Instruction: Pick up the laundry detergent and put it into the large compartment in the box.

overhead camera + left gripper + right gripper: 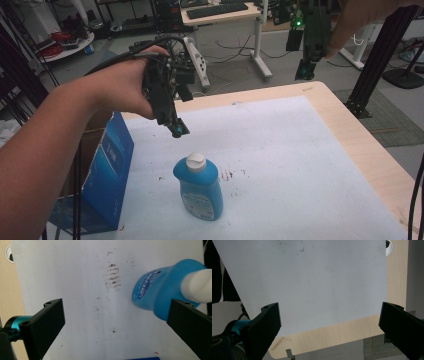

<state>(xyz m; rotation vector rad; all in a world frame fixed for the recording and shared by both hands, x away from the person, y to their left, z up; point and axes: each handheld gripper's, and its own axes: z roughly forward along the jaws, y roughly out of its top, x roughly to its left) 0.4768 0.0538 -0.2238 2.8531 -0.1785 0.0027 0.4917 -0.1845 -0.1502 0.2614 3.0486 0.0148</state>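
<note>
One blue bottle (199, 187) with one white cap (195, 161) is counted at lower centre of the high view. One blue box (107, 172) is counted at lower left. One white sheet (280, 165) is counted on one bench (360, 145). Two grippers are counted: left gripper (176, 131), right gripper (305, 72). One keyboard (217, 10) is seen at the top.

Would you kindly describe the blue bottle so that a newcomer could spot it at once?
Start from the white sheet covering the light wooden table. Near its front left stands an upright blue plastic bottle with a white round cap, just right of a blue cardboard box. Unlike the box, it is rounded, glossy and labelled.
</note>
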